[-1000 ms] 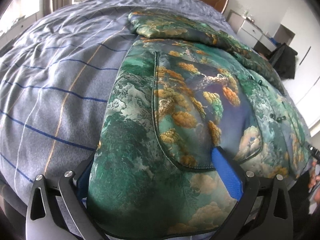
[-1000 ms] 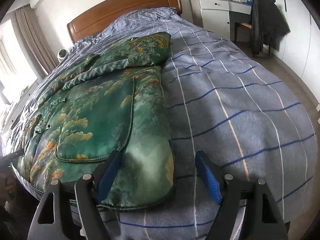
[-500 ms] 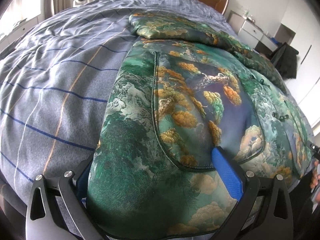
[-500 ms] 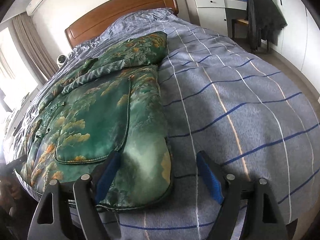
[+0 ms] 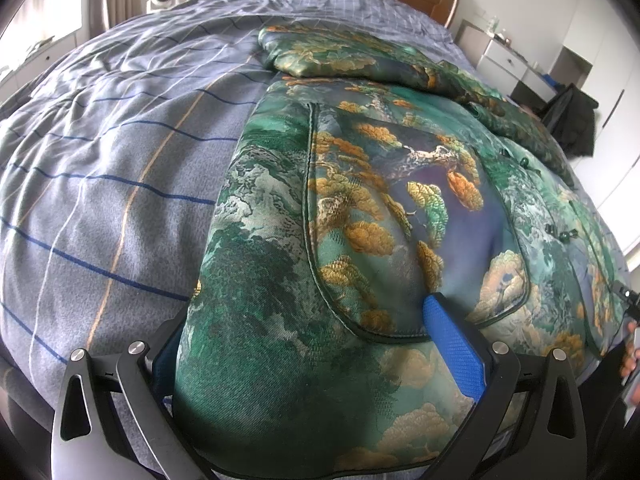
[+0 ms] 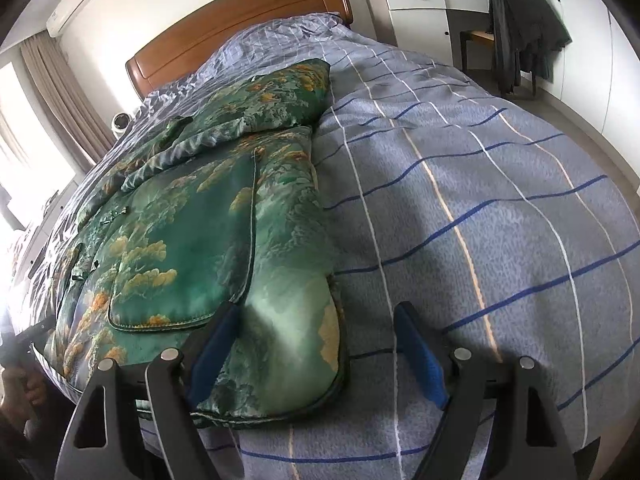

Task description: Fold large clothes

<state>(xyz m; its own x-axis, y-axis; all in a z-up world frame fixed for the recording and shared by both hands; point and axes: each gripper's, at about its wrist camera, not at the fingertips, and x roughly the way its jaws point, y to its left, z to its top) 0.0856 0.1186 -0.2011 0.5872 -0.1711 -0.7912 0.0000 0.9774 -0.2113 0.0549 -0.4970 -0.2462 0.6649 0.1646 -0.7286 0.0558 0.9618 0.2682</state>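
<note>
On bed (image 6: 500, 208), brocade jacket (image 5: 360, 220) — no legible writing

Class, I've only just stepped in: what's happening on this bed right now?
A person with a gripper in each hand is starting to fold a green brocade jacket spread on the checked duvet. The left gripper straddles one bottom corner of the jacket, the right gripper the other. Both sets of jaws stand wide open around the hem; nothing is lifted or folded yet.

free: striped duvet (image 6: 480, 200) right of jacket (image 6: 192, 248) | blocked: headboard (image 6: 240, 28), far end
</note>
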